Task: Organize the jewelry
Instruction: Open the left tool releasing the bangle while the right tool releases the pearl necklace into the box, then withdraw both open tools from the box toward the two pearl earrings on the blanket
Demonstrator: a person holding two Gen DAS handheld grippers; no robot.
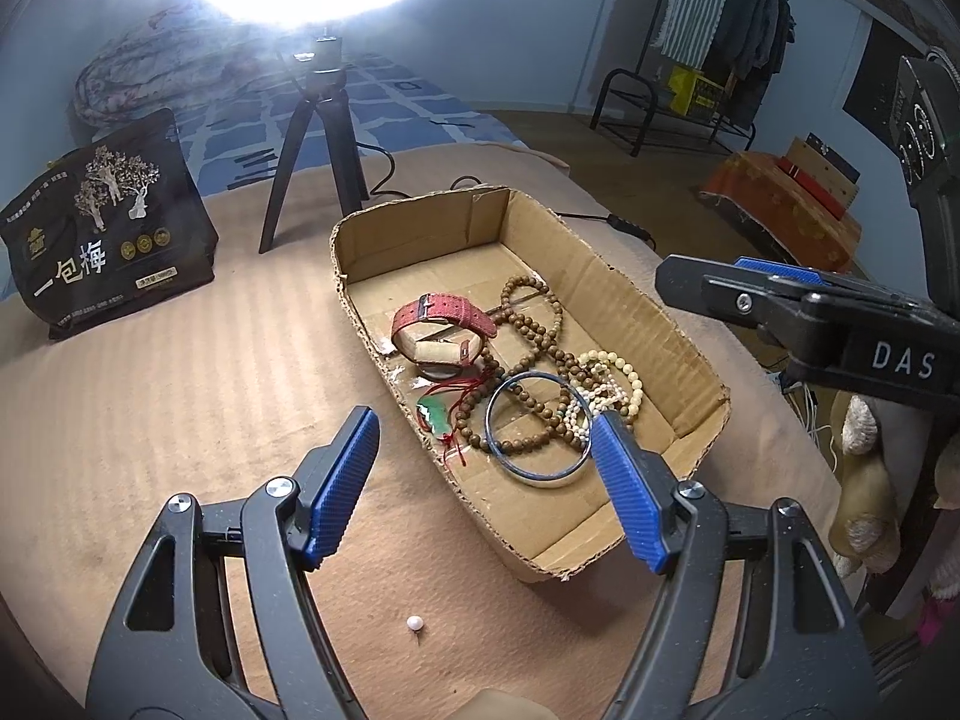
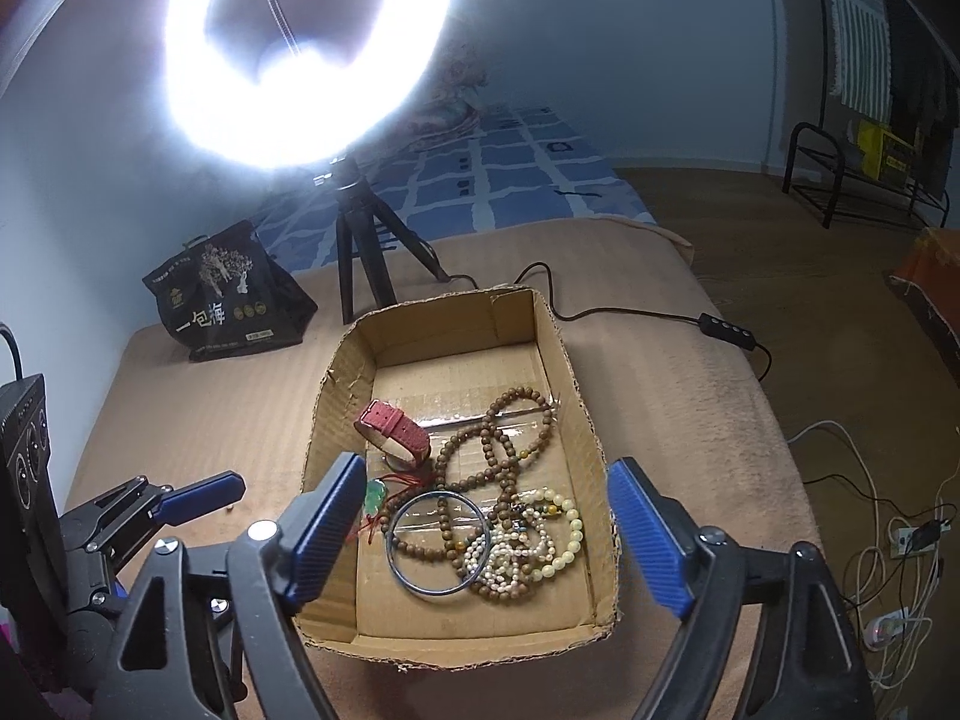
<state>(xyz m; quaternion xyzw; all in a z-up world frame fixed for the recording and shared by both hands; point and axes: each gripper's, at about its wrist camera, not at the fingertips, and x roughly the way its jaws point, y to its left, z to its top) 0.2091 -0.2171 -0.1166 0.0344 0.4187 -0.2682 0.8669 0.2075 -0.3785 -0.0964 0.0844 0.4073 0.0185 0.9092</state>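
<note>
Jewelry point(image 2: 492, 510) in cardboard box point(image 2: 576, 420) w/ both jaws spread, nothing gripped.

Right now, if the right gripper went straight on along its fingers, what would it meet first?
Probably the jewelry heap in the cardboard box: the open right gripper frames the metal bangle and pale bead bracelets. Which it touches first is unclear; depth is hard to judge.

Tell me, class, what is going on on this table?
A person is tidying jewelry with a two-finger claw in each hand. The cardboard box already holds a red-strapped watch, brown bead strands, pale bead bracelets, a metal bangle and a green pendant. The left claw and right claw are both open and empty. One small pearl lies outside on the cloth.
</note>
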